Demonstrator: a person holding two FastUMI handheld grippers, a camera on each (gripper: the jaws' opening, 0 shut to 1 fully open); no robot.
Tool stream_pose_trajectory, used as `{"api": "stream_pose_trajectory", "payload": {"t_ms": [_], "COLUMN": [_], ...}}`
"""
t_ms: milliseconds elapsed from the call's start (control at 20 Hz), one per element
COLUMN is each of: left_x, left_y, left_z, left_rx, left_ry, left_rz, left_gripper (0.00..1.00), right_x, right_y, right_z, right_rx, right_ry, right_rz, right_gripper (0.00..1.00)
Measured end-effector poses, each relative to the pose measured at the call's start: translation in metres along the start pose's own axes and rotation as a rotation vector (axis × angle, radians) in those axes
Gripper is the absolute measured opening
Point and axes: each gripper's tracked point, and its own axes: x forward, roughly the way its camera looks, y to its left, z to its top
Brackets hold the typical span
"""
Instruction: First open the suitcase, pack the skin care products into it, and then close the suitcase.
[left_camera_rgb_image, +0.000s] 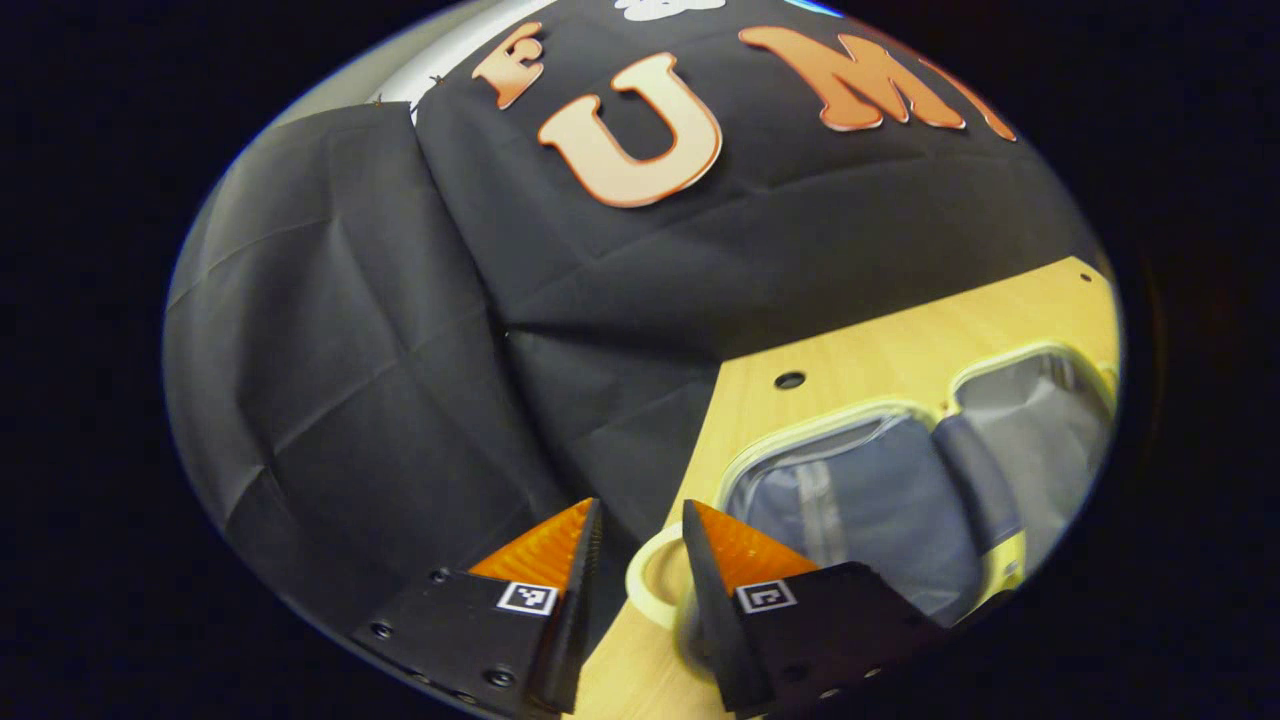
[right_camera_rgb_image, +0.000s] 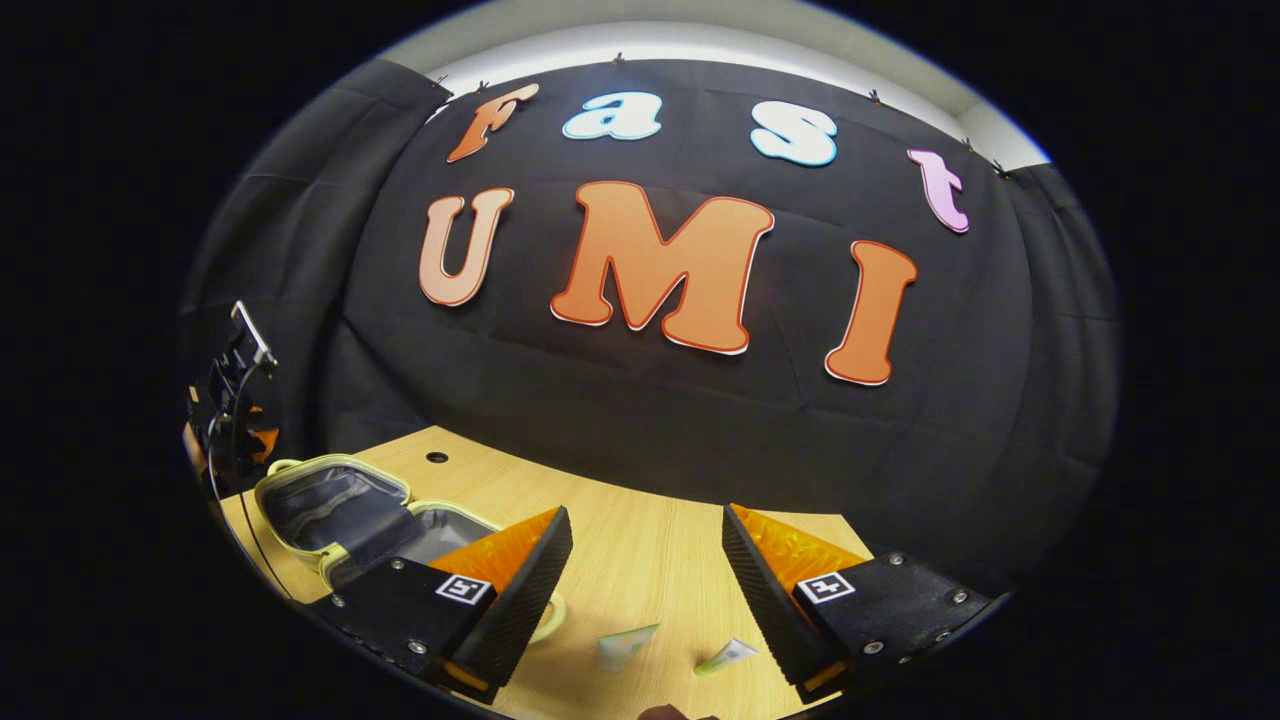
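suitcase (right_camera_rgb_image: 340, 515): lies open on the counter (right_camera_rgb_image: 640, 550), far left
tubes (right_camera_rgb_image: 625, 645): two, near edge, between right gripper (right_camera_rgb_image: 645, 580) fingers
left gripper (left_camera_rgb_image: 640, 560): parted, empty
right gripper: parted wide, empty

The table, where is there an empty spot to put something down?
The wooden table is bare between the open suitcase and the black cloth wall, around the small hole, and ahead of the right claw. It is crowded near that claw, where two small tubes lie, and at the suitcase.
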Motion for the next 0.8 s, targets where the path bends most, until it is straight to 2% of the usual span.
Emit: {"api": "stream_pose_trajectory", "payload": {"t_ms": [100,150,200,300,350,400,450,500,800], "left_x": [-0.019,-0.032,-0.042,-0.066,-0.078,-0.091,-0.103,-0.113,-0.172], "left_y": [-0.03,-0.048,-0.066,-0.107,-0.126,-0.148,-0.17,-0.193,-0.334], "left_z": [0.033,0.05,0.064,0.089,0.1,0.107,0.115,0.118,0.116], "left_rx": [-0.023,-0.03,-0.031,-0.03,-0.028,-0.032,-0.039,-0.051,-0.099], "left_ry": [-0.062,-0.092,-0.118,-0.166,-0.184,-0.2,-0.209,-0.215,-0.175], "left_rz": [-0.053,-0.076,-0.109,-0.172,-0.196,-0.23,-0.262,-0.3,-0.519], "left_gripper": [0.57,0.76,0.81,0.8,0.89,0.89,0.99,0.95,0.98], "right_x": [-0.002,-0.004,-0.008,-0.012,-0.015,-0.018,-0.02,-0.022,-0.033], "right_y": [-0.006,-0.011,-0.017,-0.029,-0.036,-0.044,-0.052,-0.059,-0.096], "right_z": [-0.004,-0.006,-0.007,-0.011,-0.015,-0.019,-0.024,-0.031,-0.074], "right_rx": [0.003,0.005,0.008,0.009,0.005,0.002,0.007,0.016,0.02], "right_ry": [0.004,0.004,-0.004,-0.008,-0.005,0.0,0.007,0.017,0.086], "right_rz": [0.01,0.015,0.015,0.026,0.028,0.027,0.028,0.031,0.048], "right_gripper": [0.95,0.95,0.95,0.95,0.95,0.96,0.96,0.95,0.96]}}
